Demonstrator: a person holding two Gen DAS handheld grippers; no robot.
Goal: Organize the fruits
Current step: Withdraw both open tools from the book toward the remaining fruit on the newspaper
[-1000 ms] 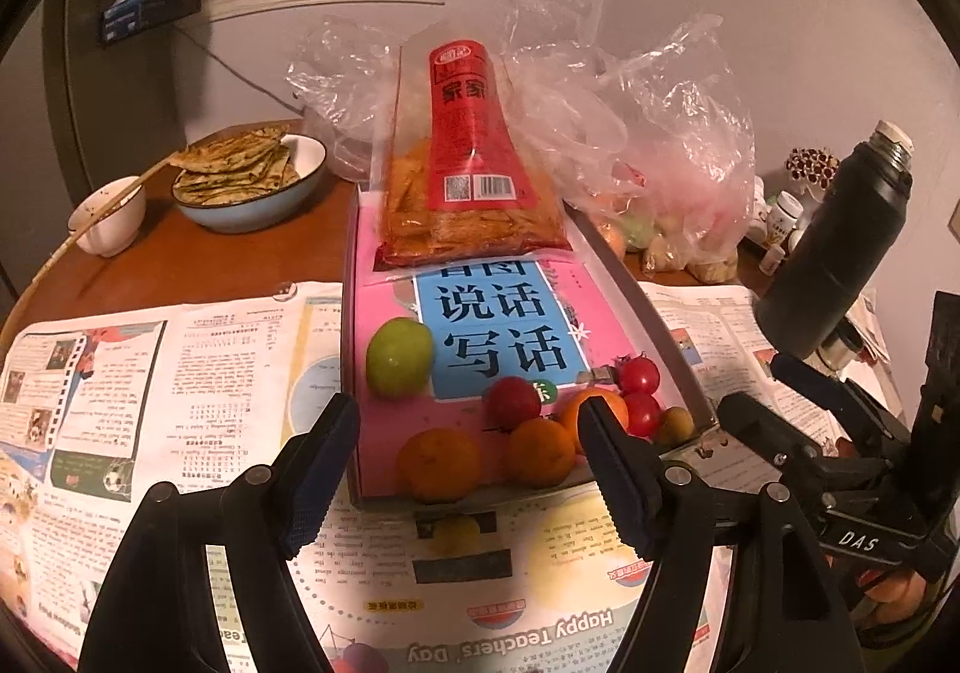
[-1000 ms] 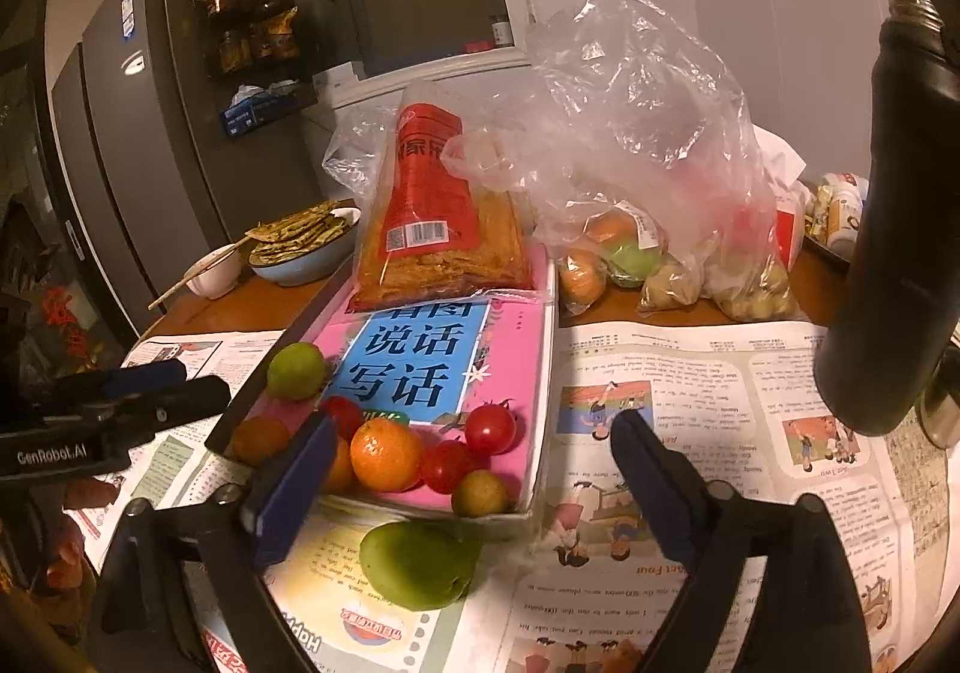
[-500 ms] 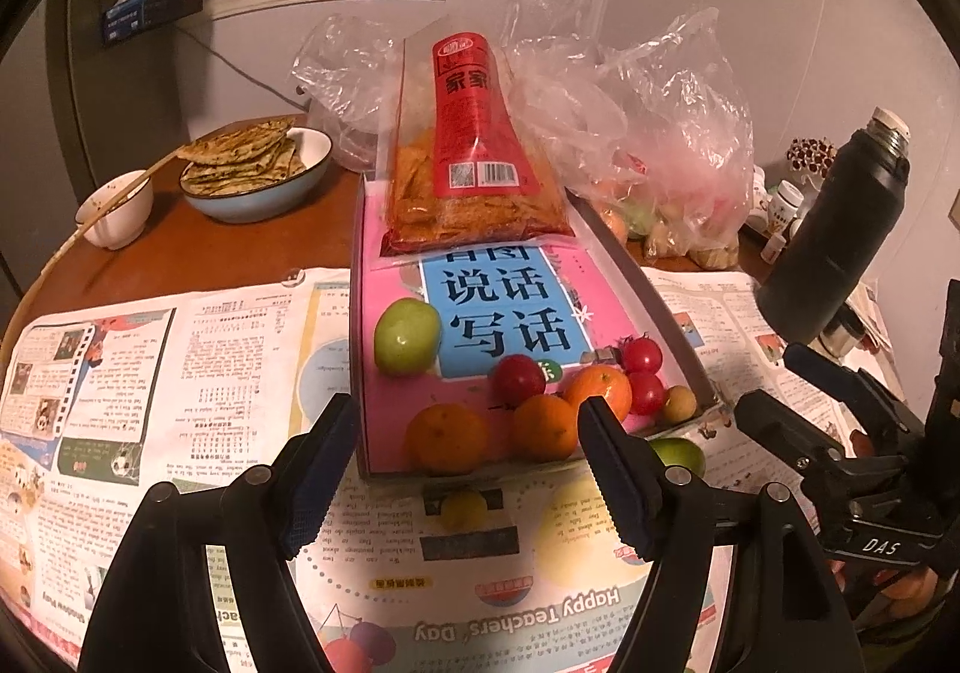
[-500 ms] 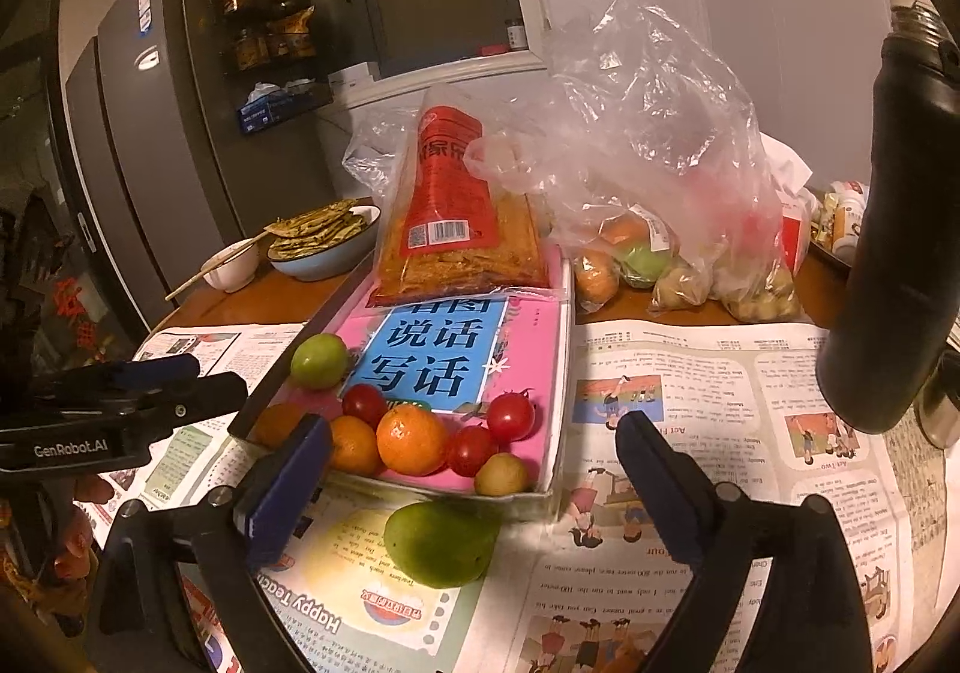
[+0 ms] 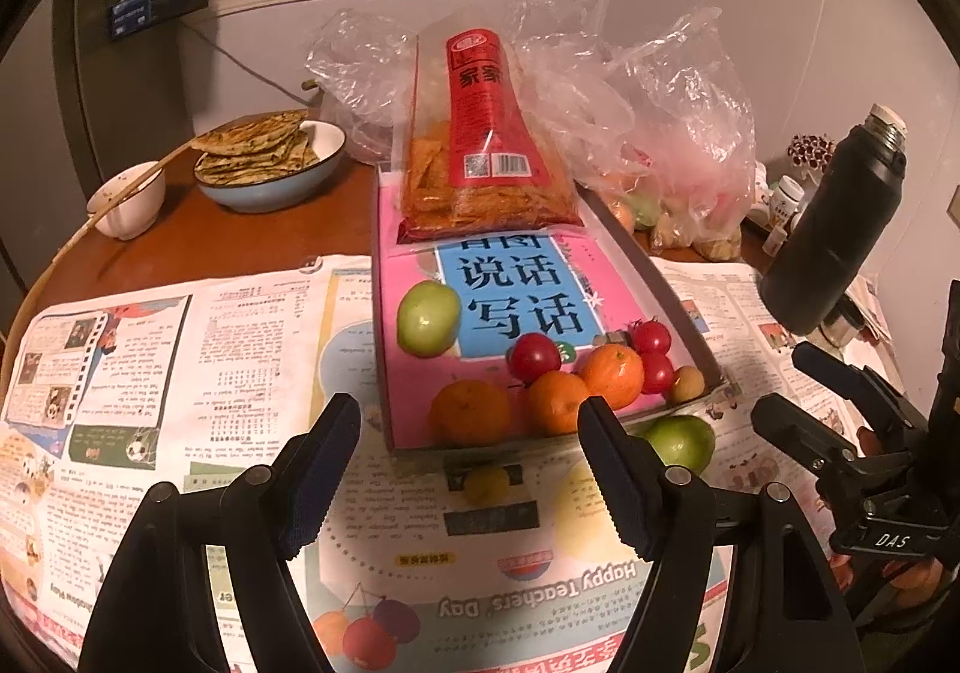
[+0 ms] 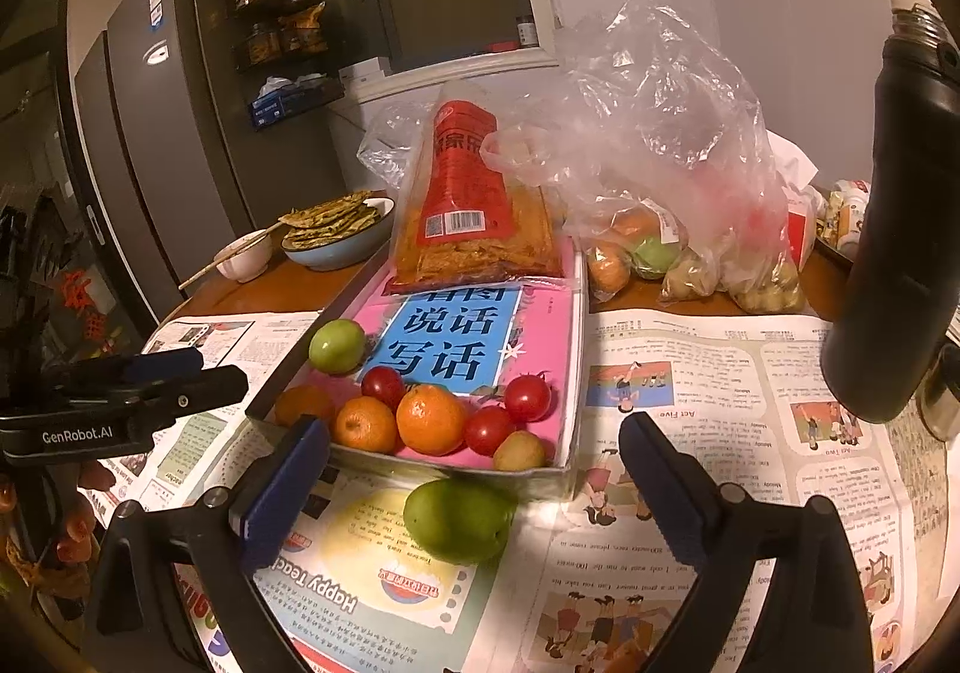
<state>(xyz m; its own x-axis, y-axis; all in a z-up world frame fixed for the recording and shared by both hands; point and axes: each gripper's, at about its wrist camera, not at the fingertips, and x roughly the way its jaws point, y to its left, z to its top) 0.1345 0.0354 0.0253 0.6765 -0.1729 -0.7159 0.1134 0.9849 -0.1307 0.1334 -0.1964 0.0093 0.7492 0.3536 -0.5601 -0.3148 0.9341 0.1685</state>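
Observation:
A shallow tray (image 5: 657, 277), lined with a pink book, holds a green round fruit (image 5: 428, 317), three oranges (image 5: 555, 400), red tomatoes (image 5: 534, 356) and a small yellowish fruit (image 5: 687, 383) at its near end. A green mango-like fruit (image 6: 459, 520) lies on the newspaper just outside the tray's near rim. My right gripper (image 6: 474, 433) straddles this green fruit; its jaws are opening and the pads do not touch it. My left gripper (image 5: 467, 415) hangs open and empty before the tray's near edge. The same green fruit (image 5: 681, 442) shows beside its right finger.
A tall black flask (image 6: 900, 229) stands close on the right. Clear plastic bags with fruit (image 6: 660, 253) and a red snack bag (image 5: 480, 162) crowd the tray's far end. A bowl of pancakes (image 5: 270, 162) and a small white bowl (image 5: 129, 199) sit far left. Newspaper (image 5: 180, 373) covers the table.
The right jaws have spread wider around the green fruit, which stays on the newspaper. In the left wrist view that fruit has come into sight beside the right finger.

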